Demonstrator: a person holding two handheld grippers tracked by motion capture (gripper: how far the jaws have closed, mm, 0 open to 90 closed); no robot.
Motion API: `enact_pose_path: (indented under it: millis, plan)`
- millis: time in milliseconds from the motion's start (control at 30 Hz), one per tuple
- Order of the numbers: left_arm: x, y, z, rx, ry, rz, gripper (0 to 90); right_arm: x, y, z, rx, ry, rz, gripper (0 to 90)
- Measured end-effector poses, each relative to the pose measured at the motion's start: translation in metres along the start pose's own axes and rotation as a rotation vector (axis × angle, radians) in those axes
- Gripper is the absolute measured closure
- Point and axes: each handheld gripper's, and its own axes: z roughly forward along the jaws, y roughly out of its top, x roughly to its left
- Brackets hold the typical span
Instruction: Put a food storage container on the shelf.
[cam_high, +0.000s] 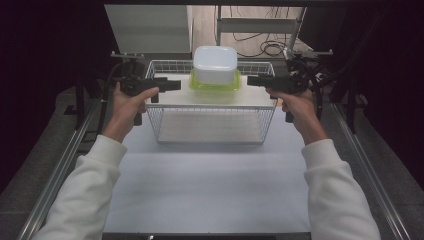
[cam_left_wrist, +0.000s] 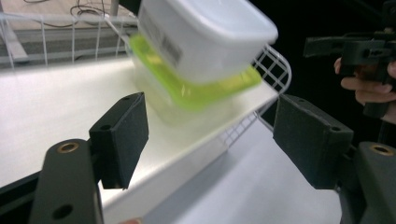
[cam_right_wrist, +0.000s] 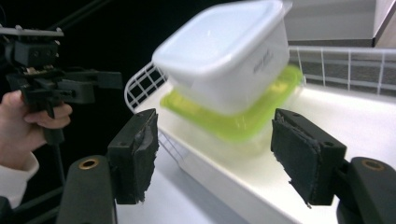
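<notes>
Two grippers (cam_high: 172, 85) (cam_high: 252, 80), two stacked containers (cam_high: 215, 70)

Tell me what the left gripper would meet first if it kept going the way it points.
Probably the green-lidded container under the white tub on the wire shelf. The open left gripper aims at that stack from its side, though depth is hard to judge.

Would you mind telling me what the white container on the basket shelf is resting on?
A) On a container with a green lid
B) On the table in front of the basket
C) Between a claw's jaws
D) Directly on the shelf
A: the white container sits stacked on the green-lidded container on the wire basket's upper shelf.
</notes>
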Motion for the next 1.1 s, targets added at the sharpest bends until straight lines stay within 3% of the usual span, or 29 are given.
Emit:
enact_pose_path:
  millis: [100,233,433,667,900,967,1100]
  plan:
    - [-0.005,-0.016,-0.007,0.004,0.008,0.024,26.2,0.004,-0.019,-0.013,-0.009,-0.023,-0.035,29.7]
    - [-0.009,-0.049,-0.013,0.010,-0.003,0.015,26.0,0.006,-0.044,-0.027,-0.011,-0.030,-0.080,27.2]
    - [-0.010,-0.102,-0.015,0.015,0.013,0.002,25.6,0.009,-0.105,-0.039,0.008,-0.035,-0.139,25.1]
    - [-0.011,-0.155,-0.008,0.102,0.076,0.023,25.4,0.004,-0.163,-0.043,0.052,-0.048,-0.139,23.7]
    - [-0.017,-0.191,0.004,0.174,0.066,0.025,24.5,-0.007,-0.210,-0.036,0.157,-0.071,-0.103,23.5]
    - [-0.016,-0.204,0.010,0.226,0.075,0.030,24.3,-0.010,-0.221,-0.034,0.178,-0.070,-0.092,23.5]
    - [-0.013,-0.216,0.017,0.254,0.090,0.013,24.0,-0.013,-0.236,-0.028,0.228,-0.082,-0.090,23.5]
